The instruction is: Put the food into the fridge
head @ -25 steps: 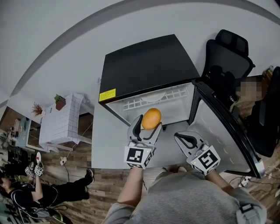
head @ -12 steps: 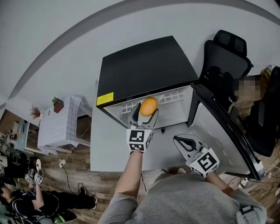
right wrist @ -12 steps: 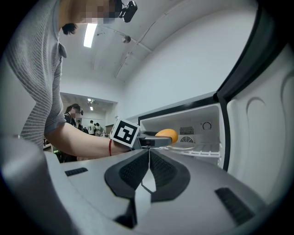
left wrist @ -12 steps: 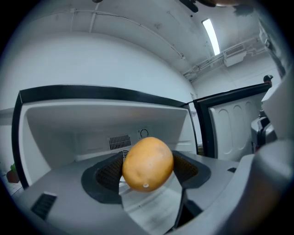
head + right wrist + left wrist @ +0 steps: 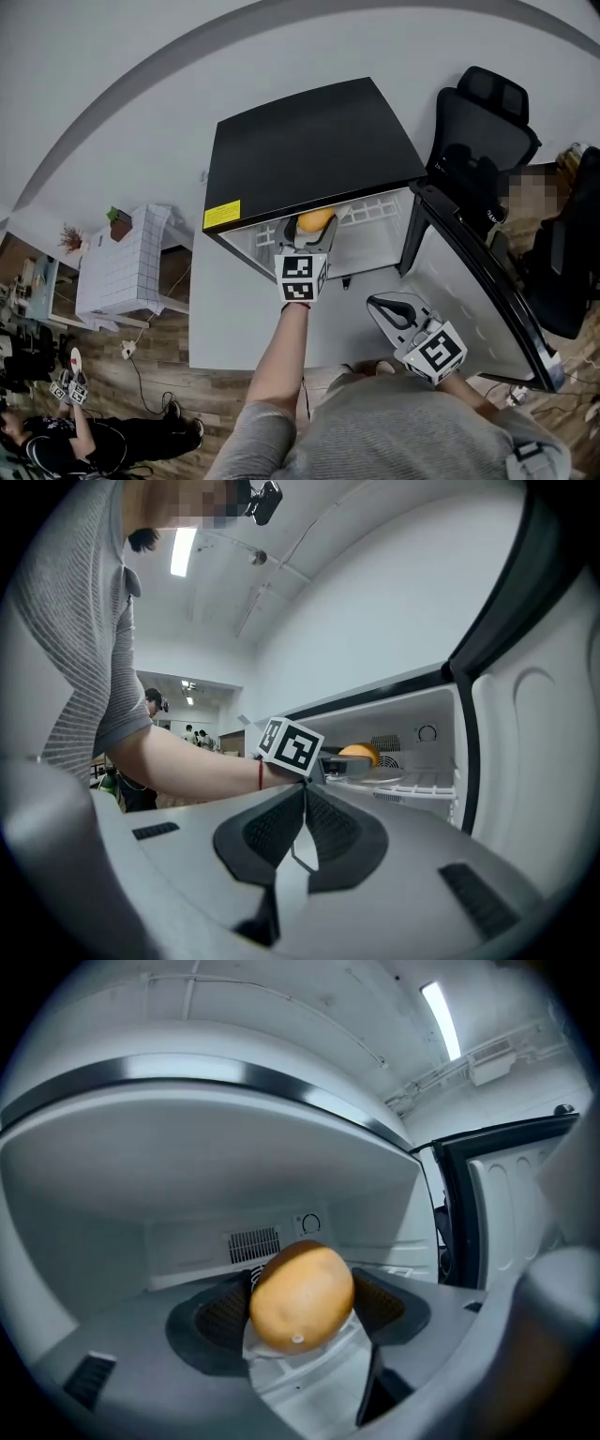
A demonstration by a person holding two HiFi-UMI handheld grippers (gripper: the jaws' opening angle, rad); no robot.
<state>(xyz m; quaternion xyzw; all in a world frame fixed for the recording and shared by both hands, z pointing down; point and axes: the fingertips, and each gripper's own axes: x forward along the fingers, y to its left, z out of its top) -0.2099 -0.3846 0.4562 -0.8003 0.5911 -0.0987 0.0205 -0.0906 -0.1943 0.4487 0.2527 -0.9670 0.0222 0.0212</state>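
A round orange fruit (image 5: 302, 1296) sits between the jaws of my left gripper (image 5: 302, 1309), which is shut on it. The left gripper (image 5: 309, 234) reaches into the open black mini fridge (image 5: 309, 150), holding the orange fruit (image 5: 315, 220) just above the white wire shelf (image 5: 375, 208). My right gripper (image 5: 398, 309) hangs back in front of the fridge, its jaws (image 5: 302, 832) pressed together on nothing. From the right gripper view, the orange fruit (image 5: 358, 753) shows over the wire shelf (image 5: 412, 785).
The fridge door (image 5: 487, 281) stands open to the right. A black office chair (image 5: 483, 122) is behind it. A small white tiled table (image 5: 117, 267) with a plant stands at the left. A thermostat dial (image 5: 310, 1224) and vent are on the fridge's back wall.
My left gripper has carried the orange fruit forward from in front of the fridge into its upper compartment. The right gripper has shifted slightly back and down.
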